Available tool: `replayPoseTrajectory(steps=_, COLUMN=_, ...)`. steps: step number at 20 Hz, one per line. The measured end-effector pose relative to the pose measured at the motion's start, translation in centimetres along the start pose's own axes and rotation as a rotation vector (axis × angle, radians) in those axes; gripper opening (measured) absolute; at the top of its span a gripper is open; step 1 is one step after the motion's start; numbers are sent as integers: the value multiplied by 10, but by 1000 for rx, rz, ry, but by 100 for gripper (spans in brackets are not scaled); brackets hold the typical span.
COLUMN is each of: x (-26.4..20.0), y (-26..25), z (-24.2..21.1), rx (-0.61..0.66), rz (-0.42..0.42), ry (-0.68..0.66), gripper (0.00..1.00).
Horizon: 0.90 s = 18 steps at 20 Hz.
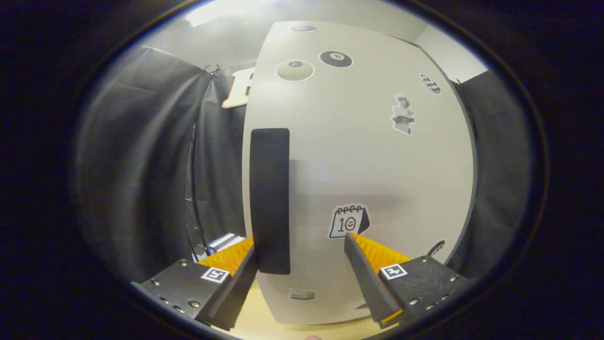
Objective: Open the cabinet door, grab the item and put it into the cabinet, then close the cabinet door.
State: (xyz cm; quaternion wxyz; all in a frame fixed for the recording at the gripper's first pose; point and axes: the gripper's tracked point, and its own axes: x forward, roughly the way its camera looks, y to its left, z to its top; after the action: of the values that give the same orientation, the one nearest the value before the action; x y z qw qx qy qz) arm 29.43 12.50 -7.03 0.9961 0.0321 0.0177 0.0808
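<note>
The gripper (302,248) faces the closed white cabinet door (368,165), fingers spread wide and gripping nothing, the black handle (270,198) by the door's left edge just inside the left finger (236,264)

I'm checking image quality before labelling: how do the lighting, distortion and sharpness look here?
In the gripper view, fisheye distortion bows the white cabinet door edges outward; a soft glare patch sits on the door right of the black handle; stickers stay sharp, the dark curtain is dim. The open gripper straddles the handle's lower end.
</note>
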Motion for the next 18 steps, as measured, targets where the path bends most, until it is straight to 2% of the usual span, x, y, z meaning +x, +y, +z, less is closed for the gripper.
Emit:
replayPoseTrajectory(steps=11, x=18, y=-3, z=-1, rx=-4, rz=-66, ry=-22, gripper=100)
replayPoseTrajectory(steps=18, x=1, y=-1, z=5, rx=14, rz=-64, ry=-31, gripper=100)
